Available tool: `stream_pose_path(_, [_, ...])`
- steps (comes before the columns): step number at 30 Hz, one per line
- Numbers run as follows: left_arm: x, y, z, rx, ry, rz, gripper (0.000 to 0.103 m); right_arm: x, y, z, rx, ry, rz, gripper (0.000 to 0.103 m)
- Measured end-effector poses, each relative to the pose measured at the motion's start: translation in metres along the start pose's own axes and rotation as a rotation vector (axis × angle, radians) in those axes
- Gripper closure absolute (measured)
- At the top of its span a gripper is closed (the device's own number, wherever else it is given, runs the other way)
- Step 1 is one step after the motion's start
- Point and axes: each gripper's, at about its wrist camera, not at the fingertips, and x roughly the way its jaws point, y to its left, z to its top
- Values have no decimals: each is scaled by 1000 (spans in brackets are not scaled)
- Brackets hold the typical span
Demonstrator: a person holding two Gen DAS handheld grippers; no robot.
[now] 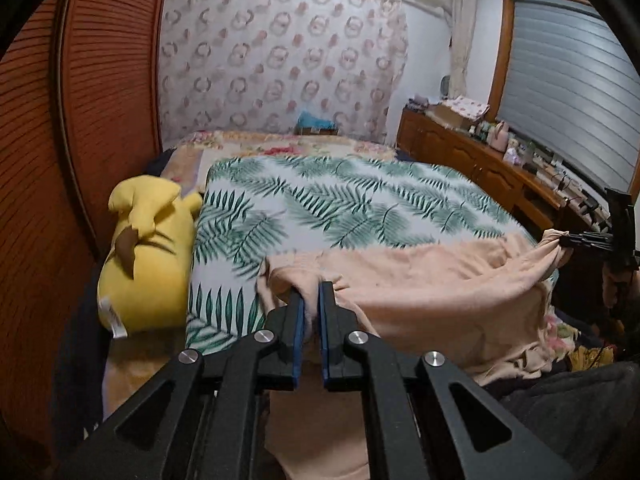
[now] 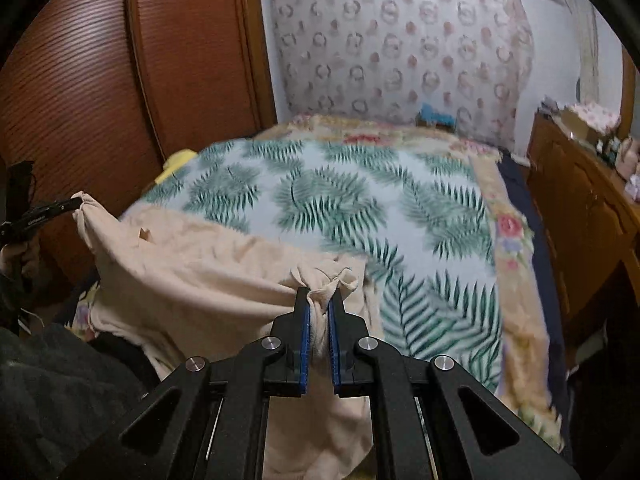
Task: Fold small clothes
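Pinching one corner each, left tool [image 1: 309, 294] and right tool [image 2: 319, 300] hold the peach garment [image 1: 420, 280] stretched level above the bed's [image 1: 340, 200] near edge; leaf-print cover [image 2: 340, 200] lies bare beyond.

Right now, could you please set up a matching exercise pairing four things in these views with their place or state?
Things:
1. Left gripper
2. Garment
3. Plush toy
4. Cabinet

Places or states:
A. Lies beside the leaf-print blanket, next to the slatted door
B. Shut on one corner of the peach cloth
C. Stands along the wall under the window blind, cluttered on top
D. Stretched between both grippers over the bed's near edge

Pairs: 1-B, 2-D, 3-A, 4-C. The right gripper also clamps the garment.
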Motion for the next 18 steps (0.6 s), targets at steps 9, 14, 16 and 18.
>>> stream_pose_path(9, [-4, -7, -6, 29, 0, 11, 96, 15, 11, 13, -12, 52, 2, 95])
stream_pose_path(14, [-9, -12, 2, 41, -24, 10, 96, 21, 15, 16, -29, 54, -1, 95])
stream_pose_path(16, [-12, -13, 6, 48, -38, 16, 79, 20, 16, 14, -31, 50, -2, 95])
stream_pose_path(18, [-11, -14, 9, 53, -49, 27, 68, 20, 16, 13, -31, 44, 4, 92])
